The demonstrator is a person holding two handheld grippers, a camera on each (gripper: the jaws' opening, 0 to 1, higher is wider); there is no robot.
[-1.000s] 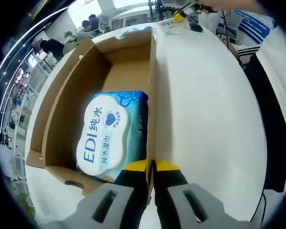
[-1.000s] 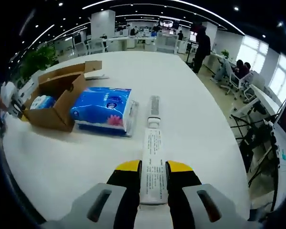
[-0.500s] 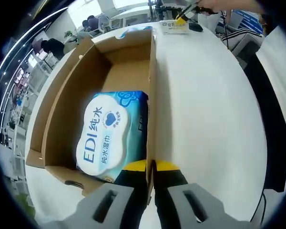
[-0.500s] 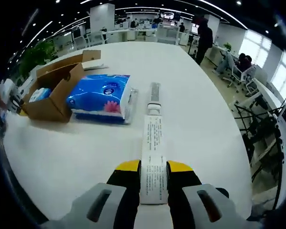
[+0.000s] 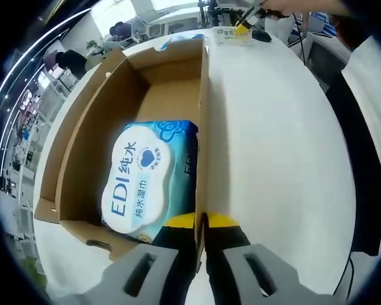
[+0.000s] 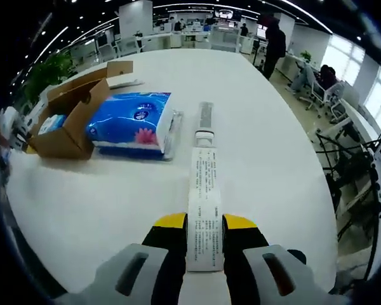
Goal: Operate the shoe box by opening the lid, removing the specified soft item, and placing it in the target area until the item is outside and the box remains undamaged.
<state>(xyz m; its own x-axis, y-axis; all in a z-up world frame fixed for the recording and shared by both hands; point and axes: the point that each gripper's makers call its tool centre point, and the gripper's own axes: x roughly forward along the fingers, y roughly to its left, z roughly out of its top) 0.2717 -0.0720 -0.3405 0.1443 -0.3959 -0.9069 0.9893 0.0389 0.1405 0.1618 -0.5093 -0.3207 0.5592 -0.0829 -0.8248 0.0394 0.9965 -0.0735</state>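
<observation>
1. The open brown cardboard shoe box (image 5: 146, 95) lies on the white table (image 5: 279, 159) with its lid folded back.
2. The left gripper (image 5: 200, 223) has its yellow-tipped jaws closed on the box's near side wall, one jaw inside and one outside.
3. Inside the box, at the end next to the left gripper, lies a soft light-blue pack of wet wipes (image 5: 146, 181) with a white oval lid printed "EDI".
4. The right gripper (image 6: 203, 225) is clamped on one end of a long, flat white tube with small black print (image 6: 204, 206); the tube stretches away along the table.
5. In the right gripper view the box (image 6: 70, 117) sits well off to the left, and a blue plastic-wrapped pack of tissues (image 6: 132, 124) lies just beside it, possibly touching; the view is too small to tell.
6. A person (image 6: 274, 41) stands at the table's far end.
</observation>
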